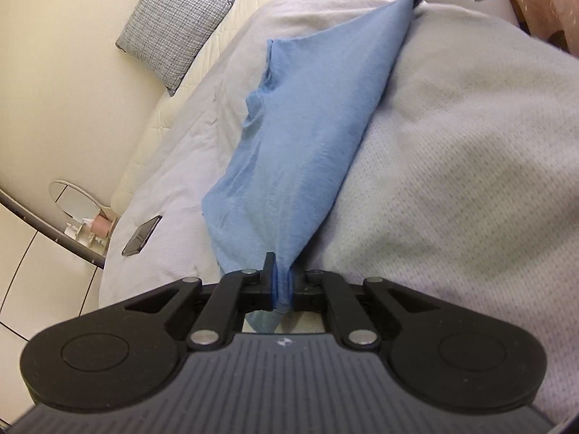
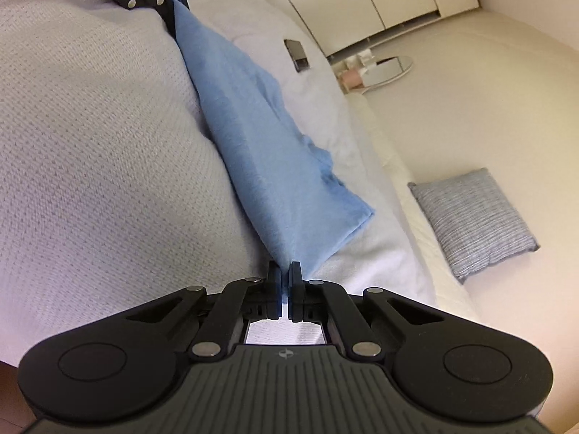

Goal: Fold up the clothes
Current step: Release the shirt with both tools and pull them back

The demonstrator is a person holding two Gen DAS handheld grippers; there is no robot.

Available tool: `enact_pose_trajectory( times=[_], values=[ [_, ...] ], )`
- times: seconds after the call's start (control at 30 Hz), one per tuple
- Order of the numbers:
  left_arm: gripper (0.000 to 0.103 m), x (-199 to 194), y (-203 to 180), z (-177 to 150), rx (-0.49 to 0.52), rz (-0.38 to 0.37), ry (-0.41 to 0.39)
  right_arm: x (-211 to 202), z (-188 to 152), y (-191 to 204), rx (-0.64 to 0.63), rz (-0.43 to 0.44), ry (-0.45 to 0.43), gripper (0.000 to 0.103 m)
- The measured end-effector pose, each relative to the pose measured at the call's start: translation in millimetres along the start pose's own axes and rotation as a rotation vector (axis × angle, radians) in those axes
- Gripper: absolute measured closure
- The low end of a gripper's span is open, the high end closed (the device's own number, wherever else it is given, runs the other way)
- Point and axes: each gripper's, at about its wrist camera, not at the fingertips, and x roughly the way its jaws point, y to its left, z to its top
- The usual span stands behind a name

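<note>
Left gripper [image 1: 280, 282] clenched on bunched corner of blue cloth [image 1: 311, 137]. Right gripper [image 2: 284, 285] clamped on opposite corner. Cloth stretched between both grippers, draped over white bed cover [image 1: 452, 166], likely folded double. Phone [image 1: 142, 235] beside cloth.

Matte black plastic left gripper [image 1: 280, 282], ribbed grey housing behind jaws, round black discs either side, silver pivot screws on linkage arms, small white logo, right gripper [image 2: 286, 284] identical build
</note>
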Motion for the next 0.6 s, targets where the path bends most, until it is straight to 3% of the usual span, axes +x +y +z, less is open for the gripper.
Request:
enact_pose_trajectory(
  times=[0.17,0.37,0.43,0.5,0.6],
  values=[
    [0.091,-6.1,1.2,0.3,-0.025,0.033,0.071,4.7,-1.3,7.7,-0.04,0.004,0.028,0.103],
    [0.088,-44.5,8.5,-11.3,-0.156,0.04,0.164,-31.2,2.8,-3.0,0.145,0.002,0.042,0.101],
    [0.083,-61.8,11.9,-13.1,-0.254,0.035,0.181,-43.3,5.6,-8.2,0.238,0.025,0.042,0.092],
    [0.081,-78.6,15.2,-14.6,-0.36,0.03,0.195,-56.0,8.3,-14.3,0.355,0.055,0.044,0.072],
    [0.07,-103.7,21.6,-15.6,-0.555,0.005,0.201,-75.4,12.2,-25.4,0.568,0.114,0.05,0.058]
  ],
)
